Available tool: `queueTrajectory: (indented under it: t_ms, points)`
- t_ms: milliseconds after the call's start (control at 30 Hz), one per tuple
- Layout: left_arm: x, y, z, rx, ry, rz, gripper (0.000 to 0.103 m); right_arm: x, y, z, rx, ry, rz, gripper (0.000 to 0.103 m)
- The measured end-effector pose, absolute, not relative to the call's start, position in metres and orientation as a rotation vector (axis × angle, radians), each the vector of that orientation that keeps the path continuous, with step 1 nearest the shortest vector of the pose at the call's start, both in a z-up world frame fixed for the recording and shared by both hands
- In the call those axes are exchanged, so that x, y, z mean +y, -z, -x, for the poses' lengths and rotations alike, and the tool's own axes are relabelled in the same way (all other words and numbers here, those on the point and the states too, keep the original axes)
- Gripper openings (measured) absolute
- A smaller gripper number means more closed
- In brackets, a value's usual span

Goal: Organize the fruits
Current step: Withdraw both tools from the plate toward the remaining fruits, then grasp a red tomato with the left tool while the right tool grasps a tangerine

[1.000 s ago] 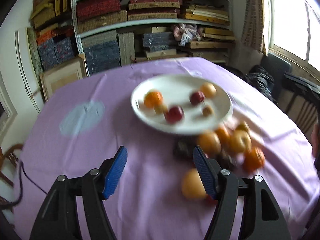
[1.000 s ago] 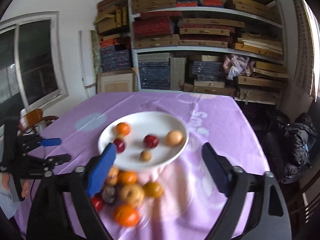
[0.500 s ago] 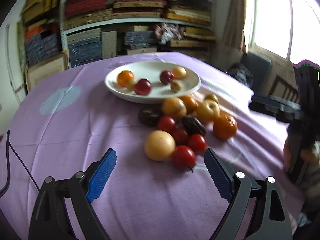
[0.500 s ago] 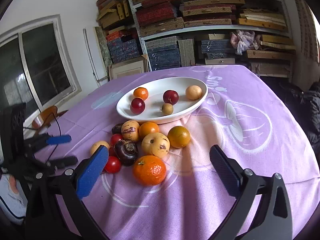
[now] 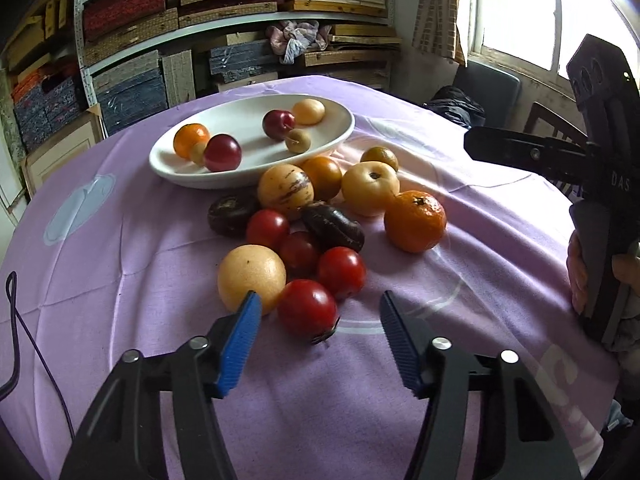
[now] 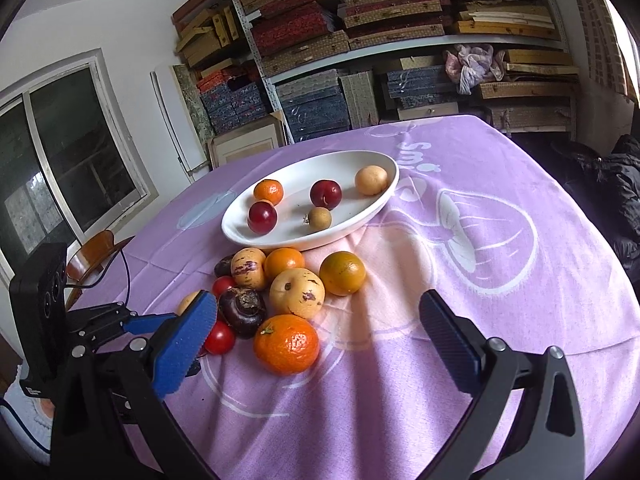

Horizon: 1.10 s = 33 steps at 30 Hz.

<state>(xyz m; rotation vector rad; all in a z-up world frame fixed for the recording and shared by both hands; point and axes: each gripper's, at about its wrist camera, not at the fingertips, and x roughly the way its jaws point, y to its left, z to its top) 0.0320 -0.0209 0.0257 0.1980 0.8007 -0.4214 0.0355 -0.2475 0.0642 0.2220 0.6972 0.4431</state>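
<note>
A white oval plate [image 5: 256,178] at the back of the purple cloth holds a mandarin, two red plums and two pale fruits. In front of it lies a loose pile: several red tomatoes, two dark purple fruits, a striped yellow fruit, a yellow pear [image 5: 370,188] and oranges. My left gripper [image 5: 320,332] hangs low over the near edge of the pile. Its jaws are closing, with the nearest red tomato [image 5: 307,307] between the tips and untouched by the pads. My right gripper [image 6: 316,344] stands wide open around the big orange mandarin [image 6: 286,344], not touching it.
A thin dark cable [image 5: 14,320] runs over the cloth's left edge. Shelves packed with boxes [image 6: 360,40] fill the back wall. A dark jacket [image 6: 608,184] lies on a seat at the right, and a wooden chair [image 6: 92,248] stands at the left.
The left gripper swung right and sank toward the pile; its jaws widened, then narrowed around the nearest tomato. The right gripper dropped closer to the orange mandarin.
</note>
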Motion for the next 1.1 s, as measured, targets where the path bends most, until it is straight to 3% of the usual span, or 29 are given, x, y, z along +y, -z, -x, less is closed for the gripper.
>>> queueTrajectory:
  t_ms: [133, 267, 667, 800, 1100]
  points:
    - [-0.023, -0.025, -0.034, 0.806, 0.436, -0.195, 0.061, -0.250, -0.064, -0.038, 0.703, -0.442, -0.238, 0.099]
    - [-0.018, -0.022, -0.035, 0.844, 0.454, -0.160, 0.048, -0.250, -0.062, -0.038, 0.708, -0.441, -0.236, 0.099]
    - [-0.018, -0.016, -0.043, 0.879, 0.420, -0.166, 0.043, -0.248, -0.062, -0.038, 0.713, -0.445, -0.236, 0.099]
    - [-0.010, -0.015, -0.045, 0.892, 0.406, -0.130, 0.031, -0.248, -0.062, -0.037, 0.711, -0.451, -0.237, 0.099]
    - [0.029, -0.018, -0.032, 0.883, 0.293, -0.134, 0.031, -0.226, -0.065, -0.024, 0.682, -0.508, -0.150, 0.099]
